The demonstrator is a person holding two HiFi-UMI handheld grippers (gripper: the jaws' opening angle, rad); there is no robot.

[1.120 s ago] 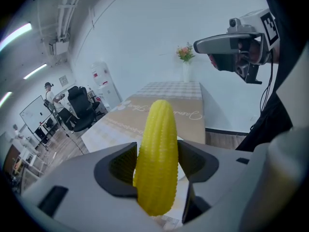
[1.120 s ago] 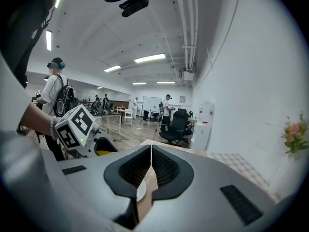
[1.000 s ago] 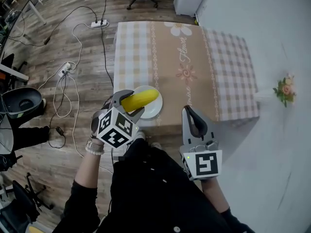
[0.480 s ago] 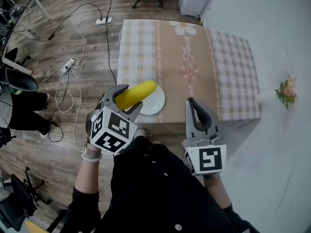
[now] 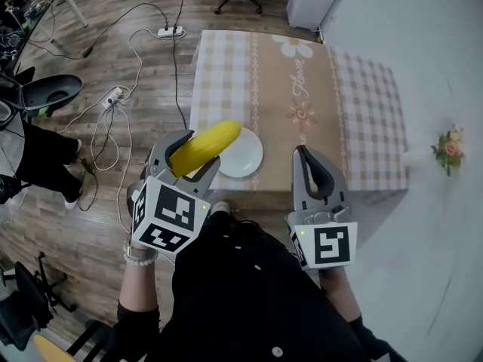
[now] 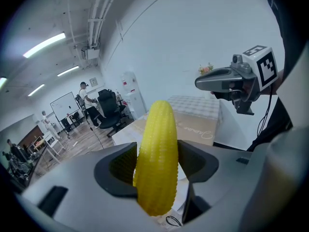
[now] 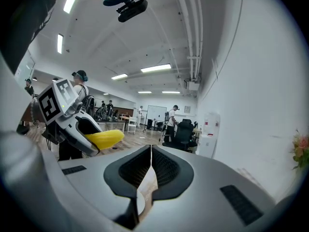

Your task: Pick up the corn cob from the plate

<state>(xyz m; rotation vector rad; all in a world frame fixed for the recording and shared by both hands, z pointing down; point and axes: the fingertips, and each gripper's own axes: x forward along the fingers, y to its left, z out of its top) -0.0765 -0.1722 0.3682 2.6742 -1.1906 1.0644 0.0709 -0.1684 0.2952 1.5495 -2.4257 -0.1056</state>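
While the left hand-held gripper (image 5: 195, 151) clamps both jaws on the corn cob (image 5: 217, 139), the cob is in the air, lifted clear of the white plate (image 5: 247, 159). The jaws grip the yellow cob around its lower half, and its rounded tip points away from the person. In the head view the tip overlaps the plate's left rim. The plate lies near the front edge of the worktop (image 5: 302, 59), on a checked cloth with flower prints. To the right of the plate the right hand-held gripper (image 5: 303, 154) is held up too, with its jaws pressed together, pad against pad. Left of the plate, cables (image 5: 113, 100) and a power strip (image 5: 172, 31) lie on the wooden floor (image 5: 68, 164).
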